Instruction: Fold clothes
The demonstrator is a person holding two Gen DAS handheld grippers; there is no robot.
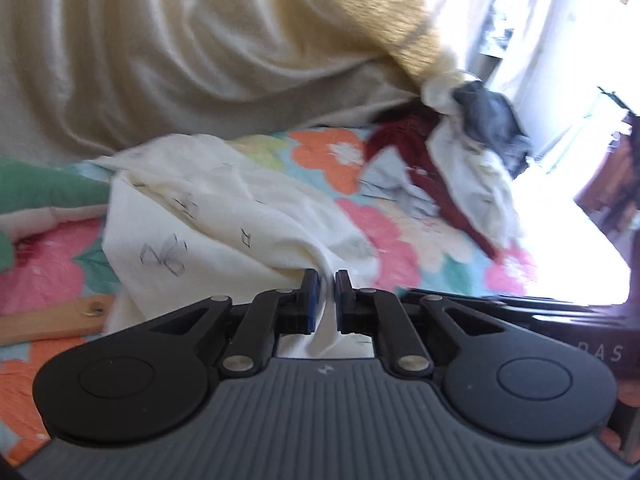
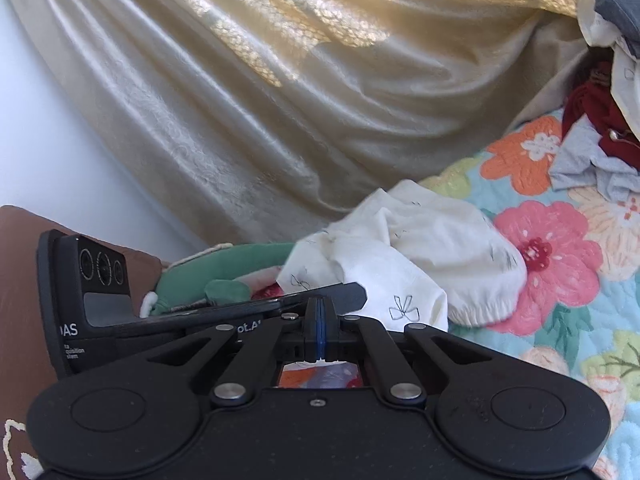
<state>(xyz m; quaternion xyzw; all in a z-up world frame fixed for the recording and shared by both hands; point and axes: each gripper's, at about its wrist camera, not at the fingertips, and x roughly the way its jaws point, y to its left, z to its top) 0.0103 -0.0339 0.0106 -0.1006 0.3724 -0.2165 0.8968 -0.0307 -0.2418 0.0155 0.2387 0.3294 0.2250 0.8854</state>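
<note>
A white garment with small dark bow prints (image 1: 208, 224) lies crumpled on the floral quilt (image 1: 384, 232). My left gripper (image 1: 326, 280) is shut on a bunched edge of it, the cloth running between the fingers. The same garment shows in the right wrist view (image 2: 420, 248), ahead and right of my right gripper (image 2: 320, 306), whose pads are pressed together; a thin white sliver shows below them, but I cannot tell if it is cloth. The left gripper's body (image 2: 120, 300) lies just left of the right one.
A pile of clothes, dark red, grey and white (image 1: 460, 160), sits at the quilt's far right (image 2: 600, 136). A cream curtain (image 2: 280, 100) hangs behind the bed. A green cloth (image 2: 224, 276) and a brown cushion (image 2: 20, 280) lie left. A wooden strip (image 1: 52, 320) lies at left.
</note>
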